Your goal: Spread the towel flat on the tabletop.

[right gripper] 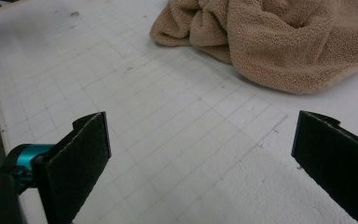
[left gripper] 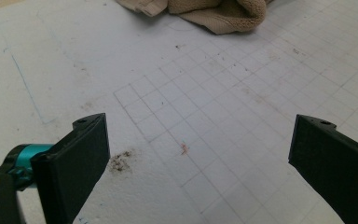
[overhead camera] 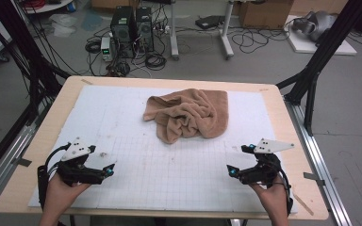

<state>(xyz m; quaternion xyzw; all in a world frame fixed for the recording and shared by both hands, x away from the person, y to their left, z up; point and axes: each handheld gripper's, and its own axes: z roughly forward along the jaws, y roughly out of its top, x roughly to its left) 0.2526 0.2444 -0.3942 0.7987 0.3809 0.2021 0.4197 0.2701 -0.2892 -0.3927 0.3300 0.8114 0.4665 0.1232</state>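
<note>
1. Gaping wide with nothing between its jaws, the left claw (overhead camera: 104, 165) hovers low over the white gridded mat (overhead camera: 169, 179).
2. Opposite it, the right claw (overhead camera: 239, 161) is equally wide and unloaded.
3. Between and beyond both claws, well apart from each, a crumpled tan towel (overhead camera: 188, 114) lies on the mat, toward the far side of the counter (overhead camera: 52, 122).

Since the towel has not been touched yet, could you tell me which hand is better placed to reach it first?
Probably the right. The right tongs stand open nearer the crumpled towel, whose near edge looms close in the right gripper view; the left tongs, also open, sit farther off.
</note>
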